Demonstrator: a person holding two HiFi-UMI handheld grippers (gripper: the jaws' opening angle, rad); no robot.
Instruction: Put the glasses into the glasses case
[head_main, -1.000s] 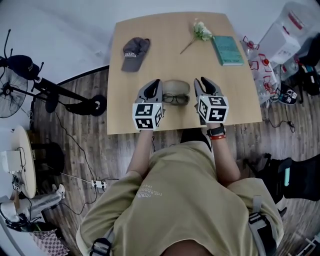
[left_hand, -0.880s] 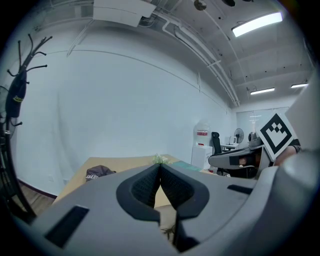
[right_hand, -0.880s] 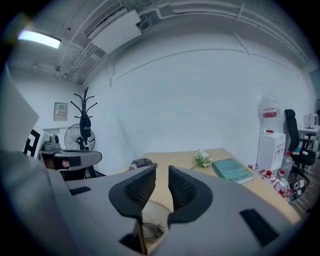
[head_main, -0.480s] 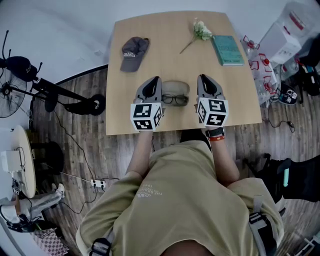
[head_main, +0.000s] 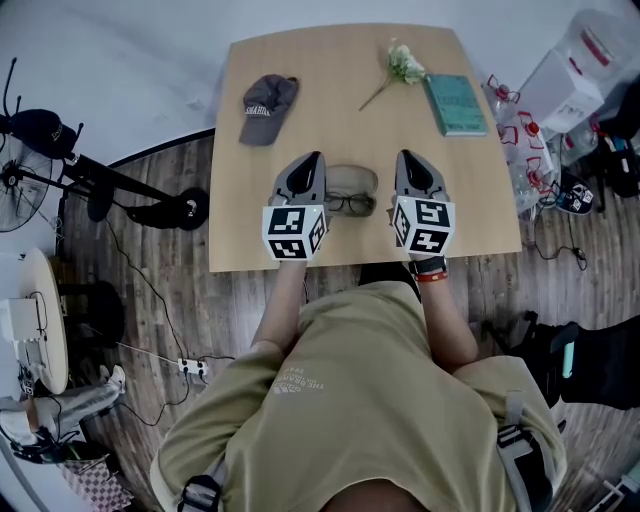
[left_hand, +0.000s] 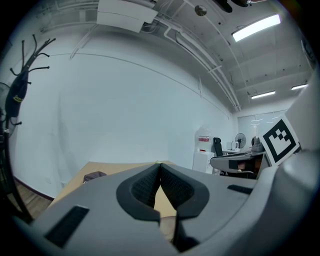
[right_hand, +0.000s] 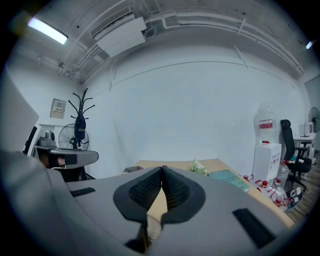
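Midway along the near edge of the wooden counter (head_main: 330, 120), lying flat: an olive glasses case (head_main: 352, 178). Right at its near side, touching or overlapping the rim: the dark-framed glasses (head_main: 350, 203), set crosswise, left to right. Not clear from above whether resting inside the case or only against it.

Farther back on the counter: a grey cap (head_main: 268, 100) at far left, a small sprig of white flowers (head_main: 400, 62) at the far middle, and a teal book (head_main: 455, 100) just right of the flowers.

Left tool (head_main: 313, 160) just left of the case and glasses, right tool (head_main: 404, 157) just right of them. Both near but apart from them, with case and glasses between the two. Both held roughly level above the counter, pointing toward the far edge.

Left tool closed: pads meeting at the tips, gripping nothing, only a sliver of counter showing through the gap lower down. Right tool also closed and empty, having just been closing, tips together with nothing between the pads.

Forearms reaching out from the body over the near edge of the counter. On the right wrist, a dark wristband (head_main: 432, 268) with an orange edge.
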